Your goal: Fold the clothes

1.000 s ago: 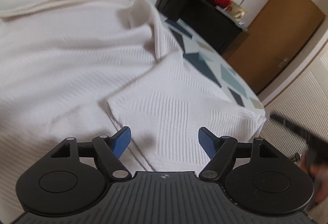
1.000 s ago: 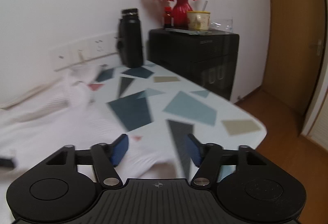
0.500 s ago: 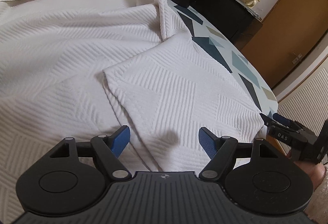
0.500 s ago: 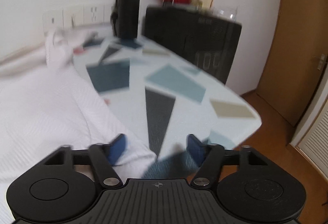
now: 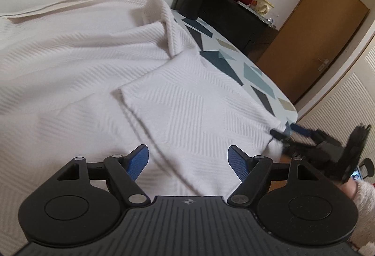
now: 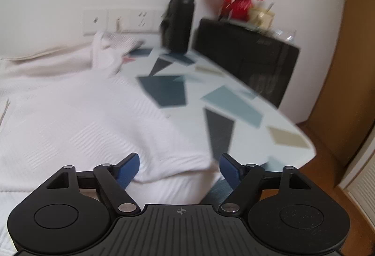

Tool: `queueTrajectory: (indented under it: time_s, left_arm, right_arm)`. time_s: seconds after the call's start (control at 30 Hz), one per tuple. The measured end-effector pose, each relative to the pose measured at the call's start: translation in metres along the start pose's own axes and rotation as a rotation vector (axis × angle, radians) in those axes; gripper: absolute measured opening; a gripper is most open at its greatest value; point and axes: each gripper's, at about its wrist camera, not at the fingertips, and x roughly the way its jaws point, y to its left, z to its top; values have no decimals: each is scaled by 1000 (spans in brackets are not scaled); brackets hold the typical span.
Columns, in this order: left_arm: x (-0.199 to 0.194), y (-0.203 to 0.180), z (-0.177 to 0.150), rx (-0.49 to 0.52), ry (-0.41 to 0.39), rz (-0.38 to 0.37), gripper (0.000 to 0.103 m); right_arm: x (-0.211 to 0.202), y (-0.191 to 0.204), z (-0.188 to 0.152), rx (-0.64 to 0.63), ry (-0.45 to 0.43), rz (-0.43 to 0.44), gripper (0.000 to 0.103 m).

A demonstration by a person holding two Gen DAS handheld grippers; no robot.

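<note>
The white garment [image 5: 178,101] lies spread on the patterned table [image 5: 257,78], its folded flap directly beneath the left gripper [image 5: 188,160], its corner beneath the right gripper [image 6: 179,168], both with fingers apart.

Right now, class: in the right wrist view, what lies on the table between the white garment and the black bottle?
Only bare patterned tabletop; nothing stands between the white garment and the black bottle. The right wrist view, though blurred, shows it.
</note>
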Motion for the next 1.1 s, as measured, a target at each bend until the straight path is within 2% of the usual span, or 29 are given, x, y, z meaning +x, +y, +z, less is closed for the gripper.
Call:
queueTrajectory:
  time_s: [0.13,0.23,0.27,0.4,0.47,0.63,0.83,0.97,1.1]
  left_arm:
    - [-13,9,-10,-47,-32,57,77]
    - [-29,12,-16,-94,-86,126,80]
    - [-35,12,-18,-109,-107,150,81]
    - [-63,8,-40,-207,-208,277,83]
    - [-74,5,-57,-274,-242,341,85]
    - [-99,-2,-100,-371,-287,503,87]
    - [-131,21,-136,-436,-294,667,89]
    - [-142,46,-144,-463,-275,699,90]
    - [-132,69,-138,-469,-211,672,91]
  right_arm:
    - [-6,1,5,53,-21,30,75]
    - [-14,-10,16,102,-59,110,86]
    - [-15,-14,21,106,-70,143,86]
    - [-10,-30,45,37,-84,274,87]
    - [-6,-38,55,-1,-100,316,92]
    - [13,-54,63,-28,-73,378,93]
    - [37,-63,61,-9,-15,388,98]
    - [50,-60,60,-10,20,360,100]
    - [61,-51,58,-23,67,354,101]
